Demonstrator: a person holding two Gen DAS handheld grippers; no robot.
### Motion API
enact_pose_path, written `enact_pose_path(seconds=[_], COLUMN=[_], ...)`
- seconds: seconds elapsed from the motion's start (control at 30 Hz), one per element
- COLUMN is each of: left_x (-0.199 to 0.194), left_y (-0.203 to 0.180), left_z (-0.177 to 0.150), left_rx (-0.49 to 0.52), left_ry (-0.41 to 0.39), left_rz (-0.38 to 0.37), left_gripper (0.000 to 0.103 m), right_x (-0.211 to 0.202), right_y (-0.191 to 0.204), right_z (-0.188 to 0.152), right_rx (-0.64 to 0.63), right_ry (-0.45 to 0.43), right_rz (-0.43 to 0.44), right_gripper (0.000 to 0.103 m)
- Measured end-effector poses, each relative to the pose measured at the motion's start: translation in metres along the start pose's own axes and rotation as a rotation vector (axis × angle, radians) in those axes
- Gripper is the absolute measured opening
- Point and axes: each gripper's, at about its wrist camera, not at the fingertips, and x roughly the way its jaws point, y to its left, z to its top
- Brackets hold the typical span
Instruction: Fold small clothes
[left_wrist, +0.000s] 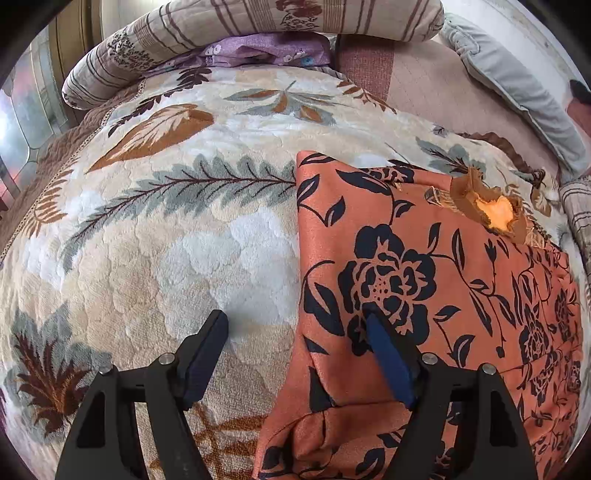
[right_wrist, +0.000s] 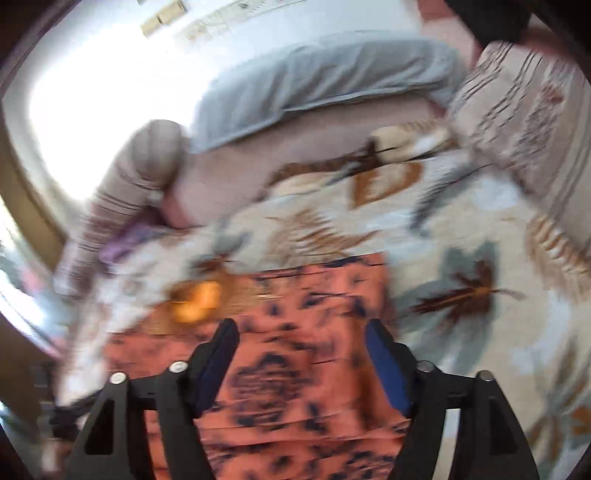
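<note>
My left gripper (left_wrist: 295, 328) hangs over the near left edge of the orange floral garment (left_wrist: 406, 266), its jaws spread wide; one blue-padded finger (left_wrist: 207, 354) stands over the bare blanket (left_wrist: 166, 229), the other over a black flower printed on the cloth, so the garment's left edge runs between them; nothing is pinched. The garment lies on the leaf-patterned blanket that covers the bed, towards the right of my left camera's view, its straight left edge running away from me and a folded flap doubled over at the near end; a brown collar or neck opening with an orange-yellow lining (left_wrist: 491, 210) sits at its far right corner. Beyond the blanket a striped pillow (left_wrist: 258, 26) lies across the head of the bed, a purple flowered cloth (left_wrist: 266, 51) tucked just beneath it, and a grey cushion (left_wrist: 517, 85) leans along the far right.

My right gripper (right_wrist: 303, 354) is over the same garment (right_wrist: 295, 369) from another side, jaws apart, with orange cloth showing between and below the fingers; the picture is badly smeared, so I think the pads are clear of the fabric, though I cannot be sure they do not brush it. The neck opening (right_wrist: 199, 299) shows as an orange blur to the left of the gripper; the grey cushion (right_wrist: 314, 74) and a striped pillow (right_wrist: 524, 110) lie beyond.
</note>
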Motion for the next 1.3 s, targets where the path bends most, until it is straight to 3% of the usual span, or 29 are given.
enact_pose_path(seconds=[0.03,0.07,0.13,0.17,0.23,0.3,0.33,0.4,0.47,0.53,0.6,0.63,0.7,0.73,0.83,0.93,1.0,1.03,1.07,1.1,1.17,1.2,1.3], left_x=[0.001,0.000,-0.002,-0.007,-0.021,-0.029,-0.023,0.007,0.006,-0.007,-0.022,-0.021,0.004,0.006,-0.020,-0.039,-0.028,-0.010,-0.004,-0.005,-0.020,-0.034,-0.070], left_y=[0.000,-0.001,0.000,0.000,-0.001,-0.008,-0.011,-0.012,-0.003,-0.002,0.000,0.000,0.001,0.006,0.013,0.014,0.010,0.010,0.013,0.012,0.012,0.012,0.013], left_z=[0.000,0.001,0.003,0.004,0.005,0.007,0.009,0.008,0.006,0.008,0.008,0.008,0.009,0.008,0.009,0.001,-0.007,-0.011,-0.013,-0.011,-0.011,-0.013,-0.031], left_rx=[-0.004,-0.007,-0.022,-0.035,-0.031,0.007,0.029,0.037,-0.022,-0.021,-0.009,-0.005,-0.005,-0.033,-0.065,-0.026,0.012,0.026,0.005,-0.011,-0.042,-0.047,-0.033], left_ry=[0.002,0.004,0.012,0.012,-0.044,-0.095,-0.082,0.030,-0.006,-0.005,-0.085,-0.087,0.026,0.027,-0.023,-0.066,-0.023,0.031,0.023,0.010,0.027,-0.009,-0.076], left_rz=[0.005,0.008,0.010,0.008,-0.016,-0.022,-0.005,0.051,0.020,0.026,0.013,0.029,0.071,0.052,0.041,0.017,0.051,0.095,0.086,0.094,0.067,0.028,0.009], left_gripper=[0.079,0.079,0.079,0.079,0.079,0.079,0.079,0.084,0.087,0.086,0.086,0.086,0.089,0.089,0.089,0.089,0.089,0.090,0.095,0.095,0.093,0.093,0.093], right_x=[0.009,0.021,0.066,0.082,0.059,0.040,0.038,0.056,0.097,0.083,0.059,0.055,0.082,0.100,0.067,0.036,0.030,0.039,0.059,0.069,0.043,0.027,-0.016], right_y=[-0.002,-0.004,-0.029,-0.050,-0.054,-0.034,-0.026,-0.027,-0.058,-0.057,-0.034,-0.025,-0.028,-0.040,-0.018,0.000,-0.001,-0.007,-0.026,-0.037,-0.025,-0.013,0.006], right_z=[-0.002,-0.006,-0.020,-0.025,-0.014,-0.001,0.004,0.008,0.002,0.007,0.013,0.012,0.009,0.003,0.005,0.002,-0.013,-0.022,-0.034,-0.035,-0.026,-0.021,-0.024], right_rx=[0.025,0.042,0.114,0.217,0.304,0.234,0.207,0.181,0.260,0.326,0.252,0.219,0.176,0.197,0.159,0.132,0.140,0.144,0.189,0.237,0.239,0.216,0.160], right_ry=[0.056,0.110,0.282,0.325,0.203,0.126,0.110,0.134,0.228,0.142,0.081,0.069,0.169,0.227,0.128,0.086,0.113,0.140,0.206,0.225,0.173,0.146,0.075], right_rz=[0.112,0.172,0.100,0.118,0.188,0.263,0.286,0.277,0.087,0.142,0.255,0.274,0.180,0.114,0.108,0.222,0.298,0.260,0.149,0.150,0.143,0.189,0.287], right_gripper=[0.083,0.083,0.083,0.080,0.081,0.082,0.086,0.095,0.092,0.093,0.093,0.094,0.095,0.091,0.091,0.092,0.093,0.093,0.090,0.089,0.091,0.091,0.095])
